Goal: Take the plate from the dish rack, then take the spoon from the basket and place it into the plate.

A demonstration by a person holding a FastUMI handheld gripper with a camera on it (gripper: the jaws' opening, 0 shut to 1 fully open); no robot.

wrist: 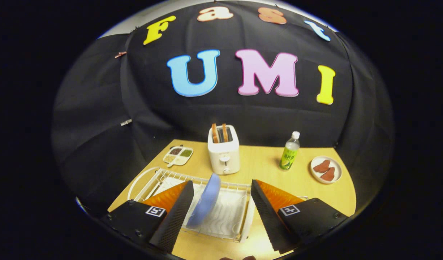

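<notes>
Table (pixel 257 162): wooden top under everything.
Dish rack (pixel 228 216): white wire, below and between the fingers.
Gripper (pixel 221 209): tilted downward over the rack, fingers spread wide, grasping nothing.
Blue plate (pixel 206 202): on edge in the rack, just beside the left finger; contact unclear.
Toaster (pixel 224 153): beyond the rack, two slices up.
Bottle (pixel 289 151): right of the toaster.

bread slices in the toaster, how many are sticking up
2. Both bread slices stand upright side by side in the slots of the white toaster, beyond the dish rack and the open claw. Others could sit hidden deeper in the slots.
</notes>
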